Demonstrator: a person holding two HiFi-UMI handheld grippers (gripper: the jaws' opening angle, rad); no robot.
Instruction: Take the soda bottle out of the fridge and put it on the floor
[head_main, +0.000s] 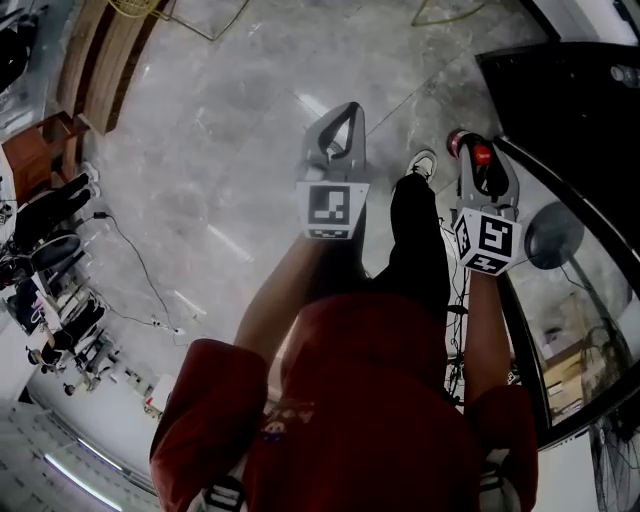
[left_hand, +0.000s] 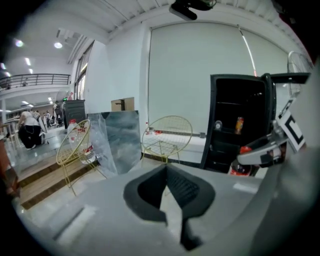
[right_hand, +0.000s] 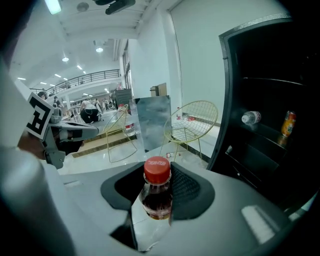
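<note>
The soda bottle (right_hand: 157, 192), dark cola under a red cap, stands upright between the jaws of my right gripper (right_hand: 157, 172), which is shut on its neck. In the head view that gripper (head_main: 472, 145) holds the bottle (head_main: 483, 155) above the marble floor (head_main: 220, 150), just left of the black fridge (head_main: 570, 110). The fridge's door is open. My left gripper (head_main: 345, 110) hangs beside the right one, shut and holding nothing. In the left gripper view its pads (left_hand: 166, 170) meet at the tips, and the bottle (left_hand: 241, 169) shows at the right.
The fridge (right_hand: 270, 100) holds a can (right_hand: 287, 123) and a lying bottle (right_hand: 251, 117) on a shelf. Gold wire chairs (left_hand: 167, 132) and a shiny panel (left_hand: 120, 137) stand farther off. The person's leg and shoe (head_main: 424, 162) lie between the grippers. Cables (head_main: 140, 260) run across the floor at the left.
</note>
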